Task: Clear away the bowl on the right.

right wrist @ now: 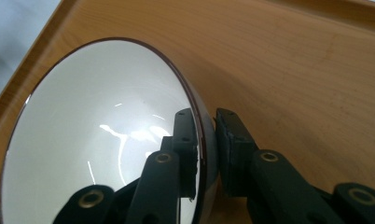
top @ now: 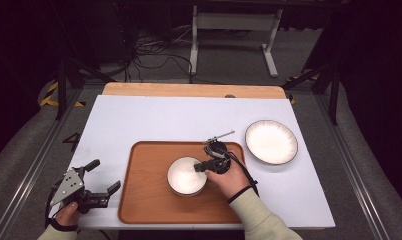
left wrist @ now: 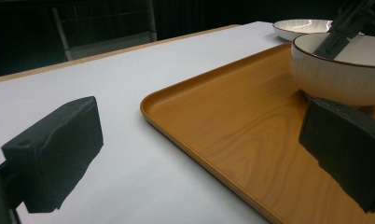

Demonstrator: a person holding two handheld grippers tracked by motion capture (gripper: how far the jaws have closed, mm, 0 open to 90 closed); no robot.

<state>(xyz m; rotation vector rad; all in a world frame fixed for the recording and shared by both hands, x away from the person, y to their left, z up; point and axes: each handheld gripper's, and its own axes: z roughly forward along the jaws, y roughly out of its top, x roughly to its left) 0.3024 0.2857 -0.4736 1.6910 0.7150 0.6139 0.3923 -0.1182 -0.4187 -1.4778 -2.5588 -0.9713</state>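
A white bowl (top: 187,175) with a dark rim sits on a brown wooden tray (top: 149,200) in the high view. My right gripper (top: 203,167) is shut on the bowl's right rim. In the right gripper view one jaw is inside the bowl (right wrist: 97,140) and the other outside, and the gripper (right wrist: 206,126) pinches the wall above the tray (right wrist: 293,70). My left gripper (top: 104,176) stands open and holds nothing, on the white table left of the tray. Its view looks between its wide jaws (left wrist: 202,121) across the tray (left wrist: 232,121) to the bowl (left wrist: 335,74).
A white plate (top: 271,141) with a dark rim lies on the white tabletop (top: 154,120) right of the tray, and it appears behind the bowl as a plate (left wrist: 300,25) in the left gripper view. Beyond the table's wooden far edge are a white frame and cables on the floor.
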